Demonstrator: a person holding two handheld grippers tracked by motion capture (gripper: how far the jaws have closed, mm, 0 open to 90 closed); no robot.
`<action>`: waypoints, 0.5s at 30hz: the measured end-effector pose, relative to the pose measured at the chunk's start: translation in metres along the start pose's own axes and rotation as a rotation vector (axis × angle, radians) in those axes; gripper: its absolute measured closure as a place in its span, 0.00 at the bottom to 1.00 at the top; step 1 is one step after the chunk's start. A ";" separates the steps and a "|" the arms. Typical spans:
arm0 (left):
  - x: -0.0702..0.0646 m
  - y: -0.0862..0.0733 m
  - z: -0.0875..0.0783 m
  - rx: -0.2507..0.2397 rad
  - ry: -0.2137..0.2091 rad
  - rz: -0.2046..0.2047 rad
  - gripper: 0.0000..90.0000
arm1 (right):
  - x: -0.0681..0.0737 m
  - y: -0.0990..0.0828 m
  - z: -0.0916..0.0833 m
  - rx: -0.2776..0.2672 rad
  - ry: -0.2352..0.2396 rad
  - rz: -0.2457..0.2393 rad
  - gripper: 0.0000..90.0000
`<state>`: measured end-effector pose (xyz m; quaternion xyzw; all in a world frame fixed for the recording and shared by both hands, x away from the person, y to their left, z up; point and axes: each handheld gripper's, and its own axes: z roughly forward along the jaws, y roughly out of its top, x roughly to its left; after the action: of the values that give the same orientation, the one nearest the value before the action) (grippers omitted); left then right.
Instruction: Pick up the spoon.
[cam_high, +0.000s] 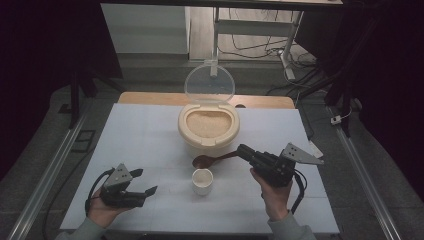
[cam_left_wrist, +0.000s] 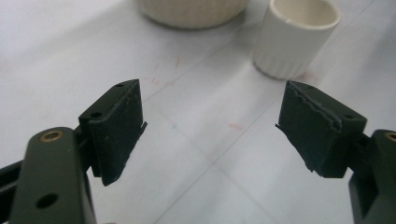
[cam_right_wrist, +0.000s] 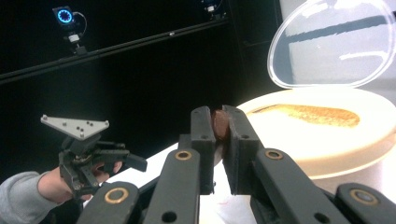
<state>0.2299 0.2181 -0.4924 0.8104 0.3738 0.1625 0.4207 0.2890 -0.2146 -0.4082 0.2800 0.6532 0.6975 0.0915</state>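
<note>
My right gripper (cam_high: 243, 151) is shut on the handle of a brown wooden spoon (cam_high: 202, 161); the spoon's bowl hangs just above and behind a small white ribbed cup (cam_high: 202, 181). In the right gripper view the handle end (cam_right_wrist: 218, 122) sits pinched between the jaws of that gripper (cam_right_wrist: 220, 119). Behind the spoon stands a cream container (cam_high: 207, 145) with rice (cam_high: 208, 123) inside, its clear lid (cam_high: 209, 84) tipped up. My left gripper (cam_high: 146, 181) rests low at the front left, open and empty, a short way left of the cup (cam_left_wrist: 295, 39).
The white table top (cam_high: 150, 135) spreads around the container and cup. A wooden edge (cam_high: 150, 98) runs along the back. Metal rails (cam_high: 47, 175) flank the table on the floor, and a desk frame with cables (cam_high: 287, 45) stands beyond.
</note>
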 end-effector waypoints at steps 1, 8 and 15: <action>0.001 -0.002 -0.001 0.003 0.003 -0.005 0.24 | 0.000 0.000 0.000 0.000 0.000 0.000 0.92; 0.010 -0.013 -0.008 0.007 0.014 -0.050 0.22 | -0.003 0.006 -0.007 -0.024 -0.022 -0.010 0.92; 0.014 -0.016 -0.006 0.021 0.014 -0.073 0.20 | -0.006 0.009 -0.013 -0.046 -0.037 -0.004 0.92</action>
<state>0.2282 0.2378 -0.5021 0.7994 0.4079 0.1488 0.4152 0.2899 -0.2302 -0.4009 0.2896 0.6357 0.7069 0.1113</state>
